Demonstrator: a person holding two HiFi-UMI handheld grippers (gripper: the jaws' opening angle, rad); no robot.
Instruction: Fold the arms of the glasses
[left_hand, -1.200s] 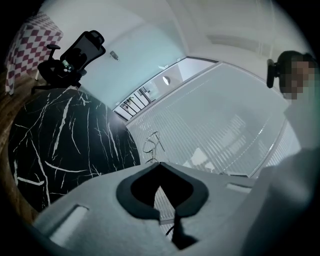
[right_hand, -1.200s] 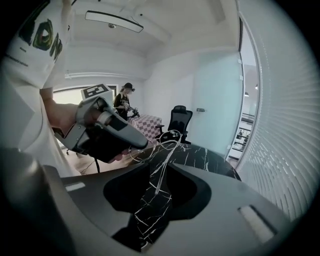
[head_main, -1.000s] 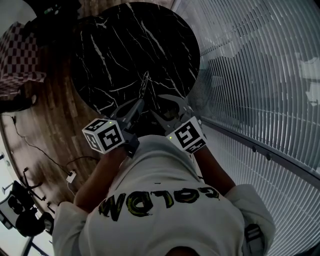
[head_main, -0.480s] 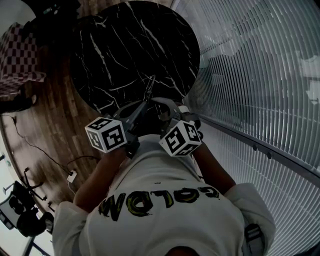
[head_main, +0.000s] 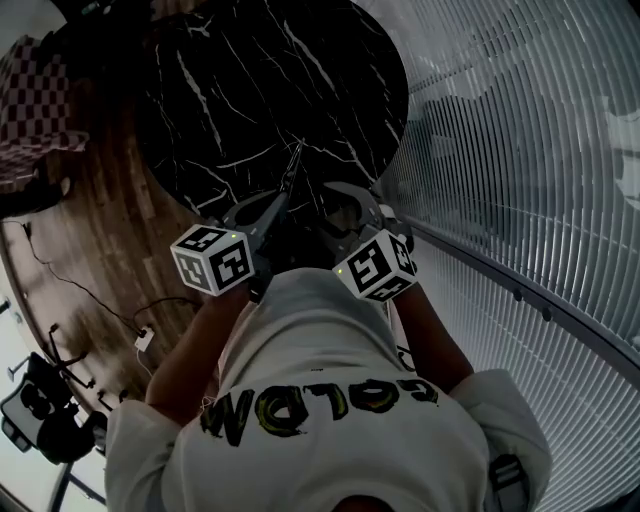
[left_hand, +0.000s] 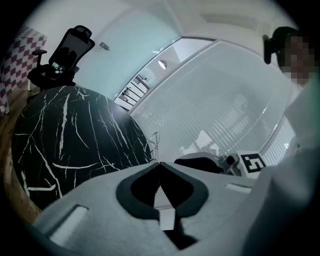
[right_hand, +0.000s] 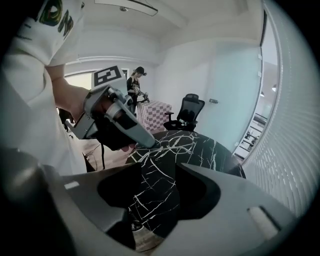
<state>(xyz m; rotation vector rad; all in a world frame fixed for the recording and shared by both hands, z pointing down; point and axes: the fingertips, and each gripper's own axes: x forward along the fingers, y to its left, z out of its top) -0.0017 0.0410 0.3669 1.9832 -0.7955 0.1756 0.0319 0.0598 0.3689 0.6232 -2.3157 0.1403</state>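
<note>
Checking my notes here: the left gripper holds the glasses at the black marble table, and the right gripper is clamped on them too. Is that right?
Not quite. The right gripper isn't on them: the right gripper view shows its jaws, which have just been opening, apart with nothing between. The left gripper does hold the glasses at the black marble table.

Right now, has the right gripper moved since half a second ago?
Yes: over the black marble table, the right gripper swung right toward the slatted wall; its jaws have just been opening, empty.
</note>
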